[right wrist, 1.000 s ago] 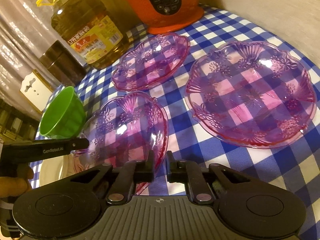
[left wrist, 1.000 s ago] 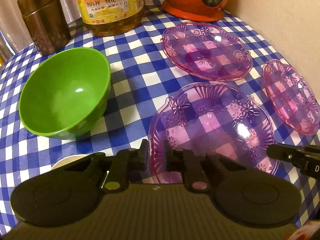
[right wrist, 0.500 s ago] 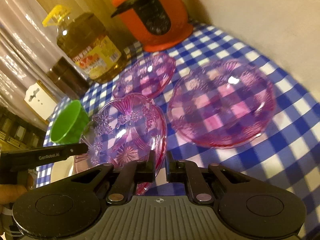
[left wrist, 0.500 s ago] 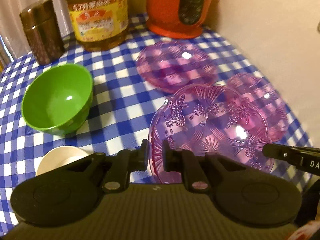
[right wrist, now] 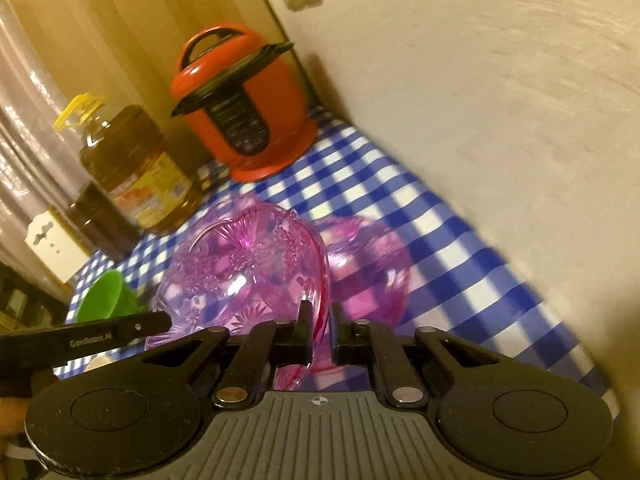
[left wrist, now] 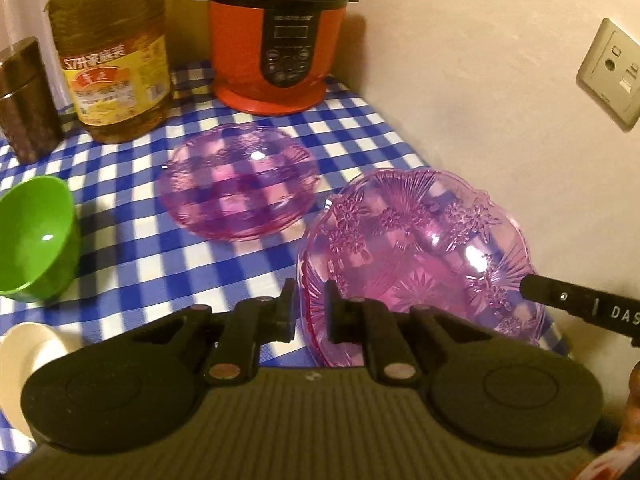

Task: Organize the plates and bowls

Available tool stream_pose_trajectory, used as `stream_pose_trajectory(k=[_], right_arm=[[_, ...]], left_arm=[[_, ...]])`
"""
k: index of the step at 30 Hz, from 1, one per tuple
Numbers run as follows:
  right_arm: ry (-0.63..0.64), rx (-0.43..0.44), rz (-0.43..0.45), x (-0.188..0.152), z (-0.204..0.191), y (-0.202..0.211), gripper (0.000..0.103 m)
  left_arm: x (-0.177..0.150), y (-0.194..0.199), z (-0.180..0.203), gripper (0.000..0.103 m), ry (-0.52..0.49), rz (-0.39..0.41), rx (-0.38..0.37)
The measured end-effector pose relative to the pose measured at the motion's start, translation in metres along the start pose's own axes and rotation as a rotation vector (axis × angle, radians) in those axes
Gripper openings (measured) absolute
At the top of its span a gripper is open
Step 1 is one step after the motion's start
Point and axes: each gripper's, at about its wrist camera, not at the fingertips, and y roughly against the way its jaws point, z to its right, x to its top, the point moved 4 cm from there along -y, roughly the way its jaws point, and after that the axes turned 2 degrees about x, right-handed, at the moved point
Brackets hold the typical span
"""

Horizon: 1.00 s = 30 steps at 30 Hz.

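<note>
A purple transparent plate [left wrist: 424, 256] is held off the table between both grippers. My left gripper [left wrist: 310, 312] is shut on its left rim. My right gripper [right wrist: 320, 328] is shut on its opposite rim; the plate also shows in the right wrist view [right wrist: 244, 276]. A second purple plate [left wrist: 238, 182] lies on the checked tablecloth [left wrist: 192, 264] further back. A third purple plate [right wrist: 368, 264] lies on the cloth below and right of the held one. A green bowl [left wrist: 34, 236] stands at the left, and also shows in the right wrist view [right wrist: 106, 296].
An orange pressure cooker [left wrist: 276, 36], an oil bottle [left wrist: 112, 48] and a brown canister [left wrist: 24, 100] stand along the back. A white dish [left wrist: 24, 360] sits at the near left. A wall [left wrist: 500, 92] with sockets borders the table's right side.
Both grippers have lifted the held plate off the cloth and carried it right, over the plate by the wall. The views rose and tilted up.
</note>
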Motion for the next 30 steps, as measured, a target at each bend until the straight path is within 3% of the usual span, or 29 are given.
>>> stream_pose_trajectory(k=[18,30], right_arm=[[0.028,-0.069,-0.003,0.024,0.044,-0.052,0.007],[0.123,-0.118,-0.001,0.027,0.042,-0.077,0.007]], left_arm=[[0.004,-0.061,0.018,0.012,0.081,-0.026,0.016],[0.003,-0.078,0.024,0.012,0.022,-0.016,0.064]])
